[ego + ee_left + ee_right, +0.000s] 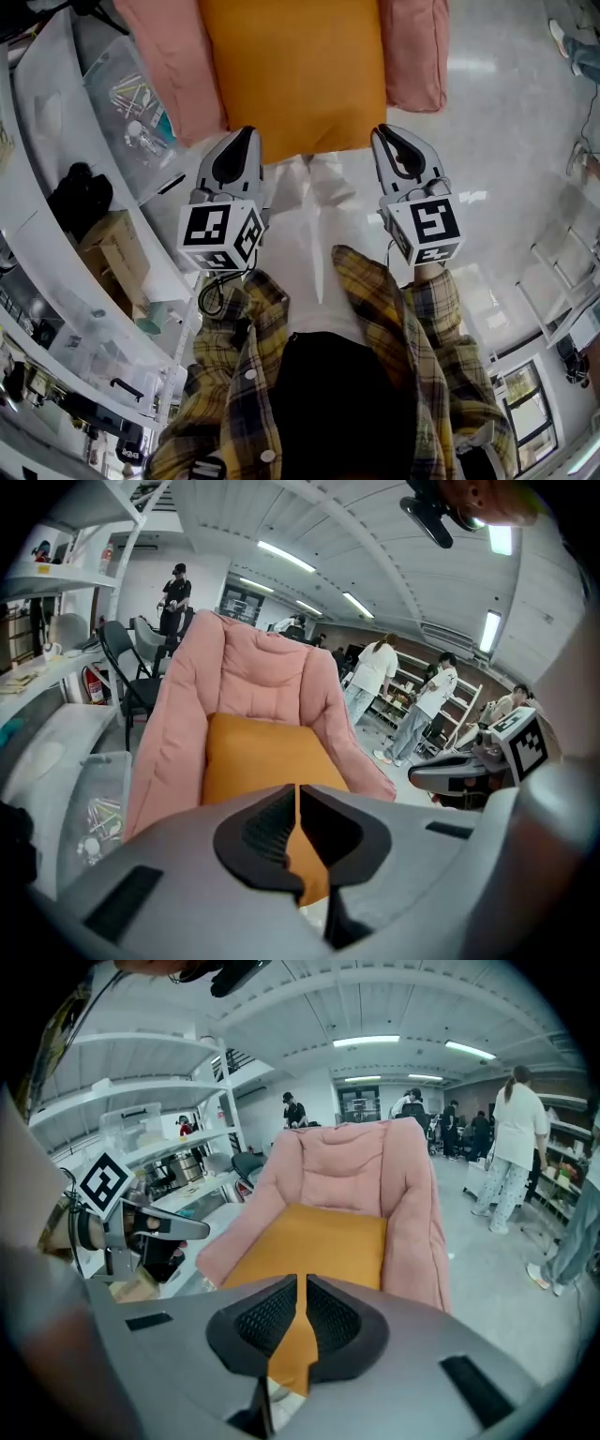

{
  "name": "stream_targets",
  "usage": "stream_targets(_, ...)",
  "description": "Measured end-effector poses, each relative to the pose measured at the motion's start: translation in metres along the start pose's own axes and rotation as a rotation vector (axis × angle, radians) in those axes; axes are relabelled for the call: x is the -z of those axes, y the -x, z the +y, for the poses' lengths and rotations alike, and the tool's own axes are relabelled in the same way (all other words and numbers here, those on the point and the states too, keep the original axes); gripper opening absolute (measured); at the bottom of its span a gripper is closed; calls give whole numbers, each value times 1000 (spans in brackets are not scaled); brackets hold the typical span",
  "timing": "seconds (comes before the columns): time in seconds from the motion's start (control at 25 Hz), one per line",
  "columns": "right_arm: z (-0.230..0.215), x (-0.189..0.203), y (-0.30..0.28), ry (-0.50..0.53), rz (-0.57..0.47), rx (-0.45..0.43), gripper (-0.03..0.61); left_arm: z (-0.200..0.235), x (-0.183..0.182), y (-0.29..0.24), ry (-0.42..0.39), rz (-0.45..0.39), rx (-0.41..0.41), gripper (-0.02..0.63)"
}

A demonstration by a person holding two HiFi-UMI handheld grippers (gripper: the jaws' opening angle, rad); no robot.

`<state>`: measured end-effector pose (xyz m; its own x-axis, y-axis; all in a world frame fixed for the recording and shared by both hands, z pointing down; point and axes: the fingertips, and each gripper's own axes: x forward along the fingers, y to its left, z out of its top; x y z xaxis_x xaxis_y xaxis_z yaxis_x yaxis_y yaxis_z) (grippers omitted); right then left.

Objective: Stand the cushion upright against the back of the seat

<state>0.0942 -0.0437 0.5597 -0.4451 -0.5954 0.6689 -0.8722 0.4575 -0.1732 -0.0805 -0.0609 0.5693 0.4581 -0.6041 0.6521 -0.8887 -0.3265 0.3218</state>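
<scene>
An orange cushion (291,75) lies flat on the seat of a pink armchair (173,66). In the left gripper view the cushion (267,752) fills the seat below the padded back (253,677); in the right gripper view the cushion (314,1241) lies the same way. My left gripper (246,136) hangs at the cushion's front left corner, jaws shut with nothing between them. My right gripper (386,136) hangs at the front right corner, also shut and holding nothing. Whether either tip touches the cushion I cannot tell.
White shelves (56,234) with clear bins, a cardboard box and dark items run along the left of the chair. Pale shiny floor (506,141) lies to the right. Several people (511,1147) stand among racks well behind the chair.
</scene>
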Motion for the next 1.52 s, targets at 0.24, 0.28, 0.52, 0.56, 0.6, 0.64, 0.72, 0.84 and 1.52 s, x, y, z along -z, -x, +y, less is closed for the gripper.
stream_targets(0.24,-13,39,-21,-40,104,-1,84,17,43,-21,-35,111,9,89)
stream_targets(0.28,-15,46,-25,-51,121,-8,98,20,50,-25,-48,135,13,103)
stream_targets(0.52,-27,99,-36,-77,245,-30,168,34,89,-31,-69,239,35,185)
stream_targets(0.56,-29,107,-39,-84,261,-32,175,39,94,-33,-75,253,30,194)
stream_targets(0.6,-31,114,-41,-93,274,-34,183,42,99,-34,-77,267,25,208)
stream_targets(0.64,-32,119,-42,-102,284,-36,193,45,104,-34,-76,282,22,226)
stream_targets(0.72,-36,129,-43,-117,300,-36,205,49,114,-32,-63,313,24,257)
stream_targets(0.84,-43,144,-48,-143,322,-36,233,55,132,-32,-41,353,24,282)
stream_targets(1.52,-73,257,-67,-162,510,-120,233,72,215,-39,-40,559,5,288)
